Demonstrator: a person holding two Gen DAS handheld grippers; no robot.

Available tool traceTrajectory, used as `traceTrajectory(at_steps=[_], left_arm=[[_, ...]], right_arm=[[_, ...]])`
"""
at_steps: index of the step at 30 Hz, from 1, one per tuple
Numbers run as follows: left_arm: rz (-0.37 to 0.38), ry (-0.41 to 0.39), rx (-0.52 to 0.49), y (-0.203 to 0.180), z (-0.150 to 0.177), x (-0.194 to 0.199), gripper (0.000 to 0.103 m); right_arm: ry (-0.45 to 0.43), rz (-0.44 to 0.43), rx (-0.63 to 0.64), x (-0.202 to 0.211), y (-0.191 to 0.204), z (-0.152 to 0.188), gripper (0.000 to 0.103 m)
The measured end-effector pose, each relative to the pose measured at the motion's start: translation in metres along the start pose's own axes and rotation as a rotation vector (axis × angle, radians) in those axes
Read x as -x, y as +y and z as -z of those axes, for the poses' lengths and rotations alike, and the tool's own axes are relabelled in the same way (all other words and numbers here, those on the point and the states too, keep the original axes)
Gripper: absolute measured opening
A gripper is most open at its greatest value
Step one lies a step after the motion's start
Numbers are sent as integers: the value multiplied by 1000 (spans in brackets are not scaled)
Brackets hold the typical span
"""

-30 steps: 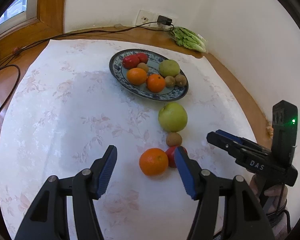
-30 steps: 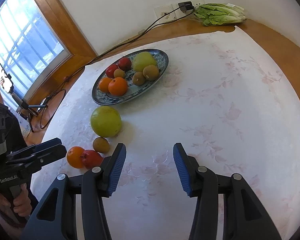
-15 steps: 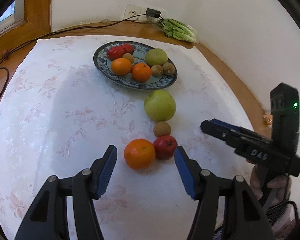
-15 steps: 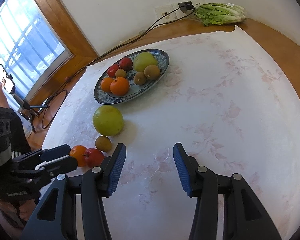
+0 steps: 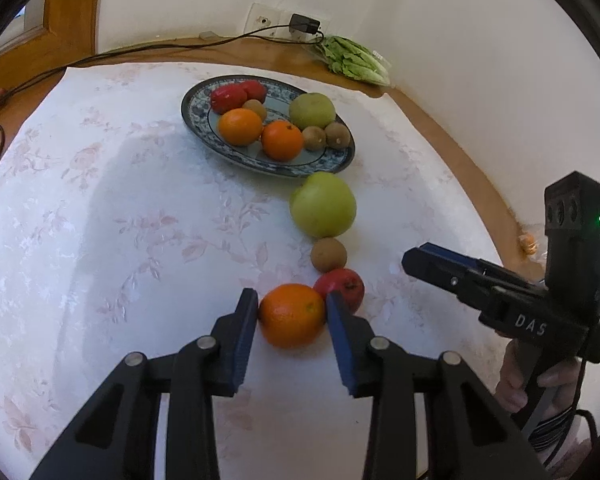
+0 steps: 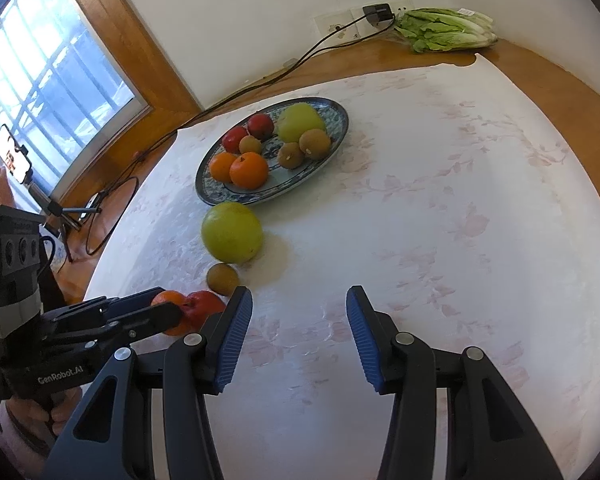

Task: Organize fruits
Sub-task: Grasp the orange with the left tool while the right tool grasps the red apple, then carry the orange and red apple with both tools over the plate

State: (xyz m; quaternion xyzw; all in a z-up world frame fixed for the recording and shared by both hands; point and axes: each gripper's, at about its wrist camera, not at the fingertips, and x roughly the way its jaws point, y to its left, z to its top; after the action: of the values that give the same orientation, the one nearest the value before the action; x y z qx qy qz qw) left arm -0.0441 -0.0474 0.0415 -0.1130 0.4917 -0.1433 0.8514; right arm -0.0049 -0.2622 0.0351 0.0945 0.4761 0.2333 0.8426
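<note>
A blue patterned plate holds several fruits: oranges, red fruits, kiwis and a green apple. In front of it on the cloth lie a large green apple, a kiwi, a red fruit and an orange in a row. My left gripper is shut on the orange, pads touching both its sides, with the orange resting on the cloth. My right gripper is open and empty over bare cloth, right of the row; the row also shows there, with the green apple nearest the plate.
A bunch of lettuce lies at the back by the wall. A wall socket with a black plug and a cable runs along the wooden table edge. A window and a phone on a tripod stand at left.
My left gripper has moved forward around the orange and closed its jaws on it. The right gripper has stayed open and nearly still.
</note>
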Motion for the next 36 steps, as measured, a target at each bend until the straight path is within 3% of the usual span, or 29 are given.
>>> traceTrajectory(at_steps=[6, 30, 36], left_arm=[[-15, -2, -35, -5, 2, -1, 37], [-57, -59, 43, 23, -4, 15, 37], [-60, -69, 56, 31, -4, 16, 37]], right_arm=[[13, -13, 29, -4, 13, 3, 50], [45, -61, 143, -15, 55, 13, 50], [63, -53, 165, -23, 65, 15, 45]])
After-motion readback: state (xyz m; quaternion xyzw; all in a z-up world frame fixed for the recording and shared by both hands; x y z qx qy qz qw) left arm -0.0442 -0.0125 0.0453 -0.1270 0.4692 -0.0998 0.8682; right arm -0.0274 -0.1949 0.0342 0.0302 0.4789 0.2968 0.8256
